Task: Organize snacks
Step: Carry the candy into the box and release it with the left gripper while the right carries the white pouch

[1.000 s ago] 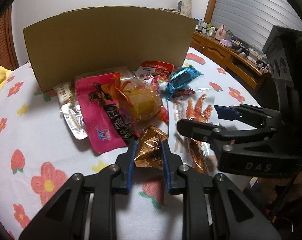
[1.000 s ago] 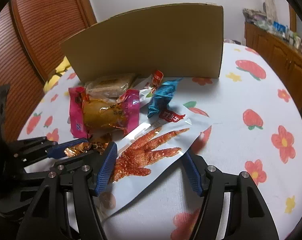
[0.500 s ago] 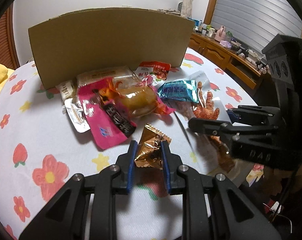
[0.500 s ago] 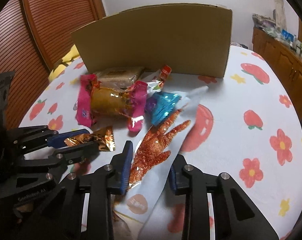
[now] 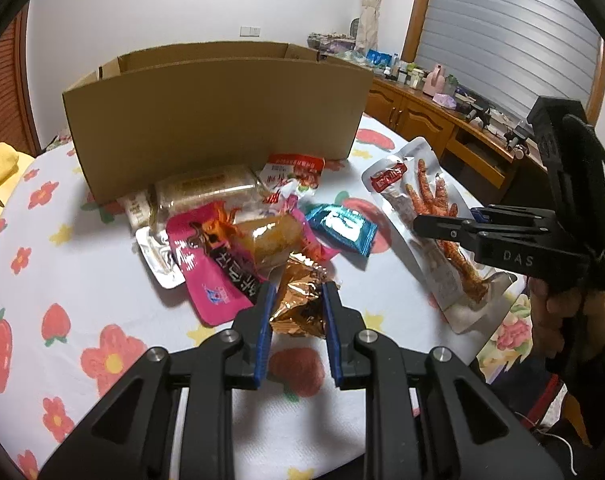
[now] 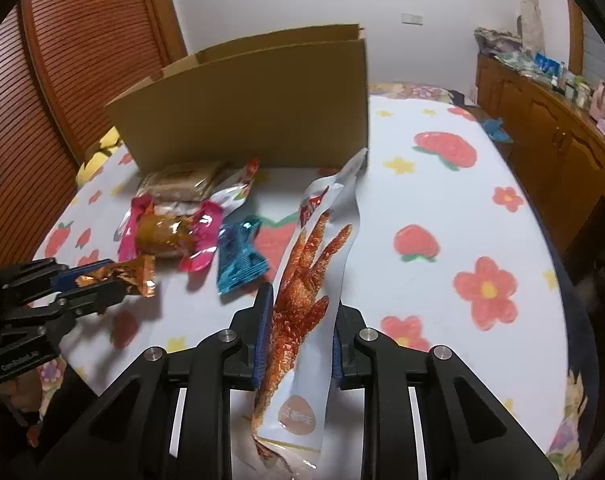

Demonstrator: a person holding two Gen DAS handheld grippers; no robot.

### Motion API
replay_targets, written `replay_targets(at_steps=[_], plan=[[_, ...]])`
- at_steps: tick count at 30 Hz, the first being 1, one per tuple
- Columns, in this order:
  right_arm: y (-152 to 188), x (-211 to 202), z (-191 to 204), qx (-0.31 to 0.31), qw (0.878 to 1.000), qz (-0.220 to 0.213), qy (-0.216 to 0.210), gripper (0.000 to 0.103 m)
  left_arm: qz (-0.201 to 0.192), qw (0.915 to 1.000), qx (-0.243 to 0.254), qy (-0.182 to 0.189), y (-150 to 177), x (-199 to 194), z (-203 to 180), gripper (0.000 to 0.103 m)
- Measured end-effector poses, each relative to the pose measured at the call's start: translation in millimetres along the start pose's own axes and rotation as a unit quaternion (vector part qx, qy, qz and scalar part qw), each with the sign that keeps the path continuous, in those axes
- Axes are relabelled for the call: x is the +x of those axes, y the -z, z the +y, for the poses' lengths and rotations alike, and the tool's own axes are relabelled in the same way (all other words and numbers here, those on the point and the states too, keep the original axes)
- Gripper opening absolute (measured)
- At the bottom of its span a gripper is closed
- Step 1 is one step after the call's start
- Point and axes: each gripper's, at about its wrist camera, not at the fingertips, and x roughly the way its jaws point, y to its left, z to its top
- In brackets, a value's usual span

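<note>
The left gripper (image 5: 298, 312) is clenched on a crinkled gold foil packet (image 5: 302, 300), its blue-padded fingers pressing the creased, shiny wrapper from both sides and holding it above the bench (image 5: 82, 280). The right gripper (image 6: 298, 320) grasps a long, flat chicken-foot pouch (image 6: 310, 300), clear plastic with a white backing, through which the reddish, spiced claw shows; the pouch stands tilted upward between the fingers.

The bench is covered by a soft white cloth printed with strawberries and flowers. On it lies a loose heap of snacks: a glossy pink pouch (image 5: 210, 272) with black lettering, a pink-ended clear wrapper holding a golden cake (image 5: 270, 236), a blue metallic packet (image 5: 342, 228), a clear-wrapped pale bar (image 5: 206, 188), a red-and-white sachet (image 5: 294, 172) and a silver foil tray (image 5: 158, 252) partly under the pink pouch. Behind the heap stands an open cardboard box (image 5: 218, 112), plain brown and matte, its near wall hiding the inside. Some heap items overlap, so which ones touch is hard to tell.

A wooden cabinet (image 5: 422, 116) with cluttered small items runs along the right wall.
</note>
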Motion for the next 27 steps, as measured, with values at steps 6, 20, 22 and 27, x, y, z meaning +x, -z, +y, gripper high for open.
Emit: replay_targets(at_steps=[6,20,22,27], plan=[[-3,-6,-2,-0.004,1.000,-0.009,0.001,0.021,0.001,1.0000,0.002,-0.004,2,-1,0,0.021],[-22,-34,8,-0.023,0.999,-0.047,-0.006,0.021,-0.049,0.9987,0.013,-0.002,-20,-43,-4,0.021],[-27,-40,11,-0.029,0.998,-0.054,-0.007,0.021,-0.056,0.9983,0.016,-0.006,-26,-48,-3,0.021],[-40,-55,20,-0.044,0.996,-0.074,-0.012,0.021,-0.072,0.9971,0.018,-0.015,-42,-57,1,0.021]])
